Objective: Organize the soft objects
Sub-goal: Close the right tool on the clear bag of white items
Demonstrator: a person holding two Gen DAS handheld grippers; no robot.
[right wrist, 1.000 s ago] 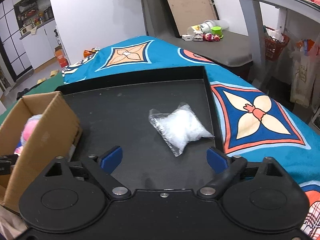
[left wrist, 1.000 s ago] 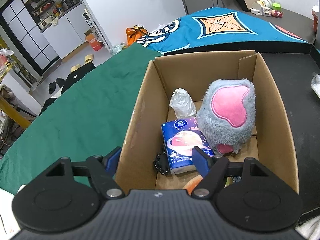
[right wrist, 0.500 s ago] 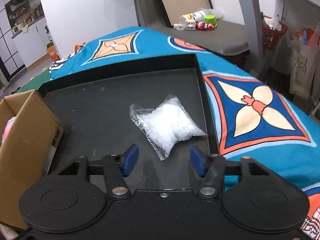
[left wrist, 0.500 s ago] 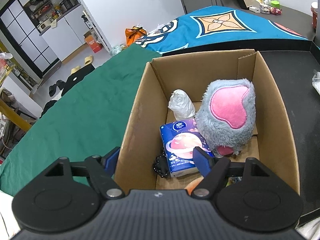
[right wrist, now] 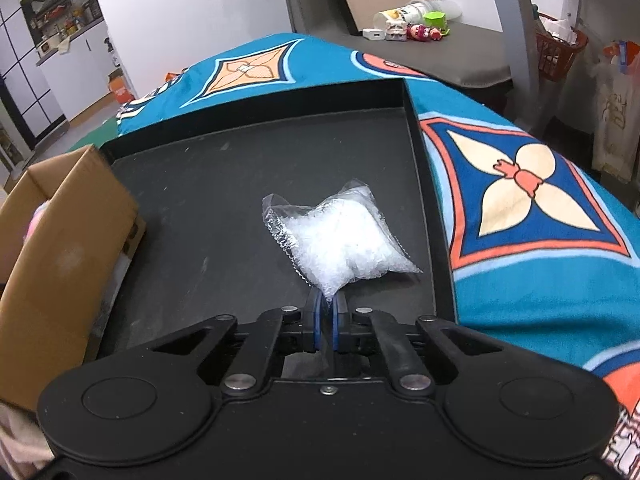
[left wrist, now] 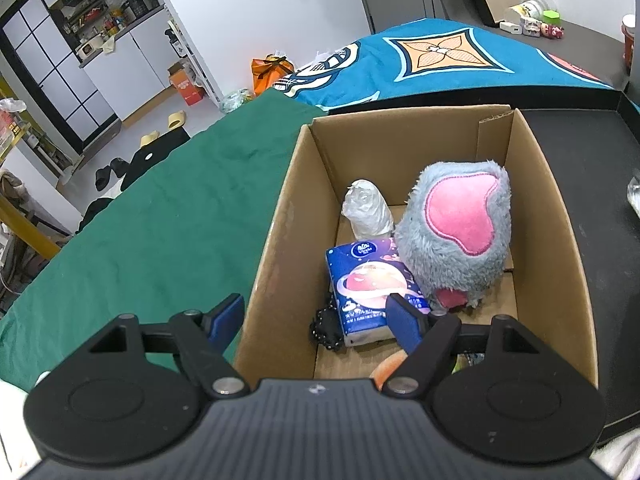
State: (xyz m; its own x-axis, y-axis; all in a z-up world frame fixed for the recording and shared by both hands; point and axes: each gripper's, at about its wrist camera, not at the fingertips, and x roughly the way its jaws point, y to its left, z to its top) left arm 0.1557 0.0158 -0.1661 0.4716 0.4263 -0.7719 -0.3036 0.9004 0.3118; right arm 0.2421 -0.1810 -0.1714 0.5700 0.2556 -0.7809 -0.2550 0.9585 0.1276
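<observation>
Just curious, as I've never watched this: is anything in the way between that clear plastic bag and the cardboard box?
Nothing visible: bare black tray separates the clear plastic bag from the open-topped cardboard box.

Bag (right wrist: 344, 240) on tray (right wrist: 200, 200), right of box (right wrist: 60, 240)

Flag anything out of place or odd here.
Only the clear plastic bag sits outside the cardboard box, on the black tray; the right gripper pinches just its near corner. Nothing spilled or damaged.
</observation>
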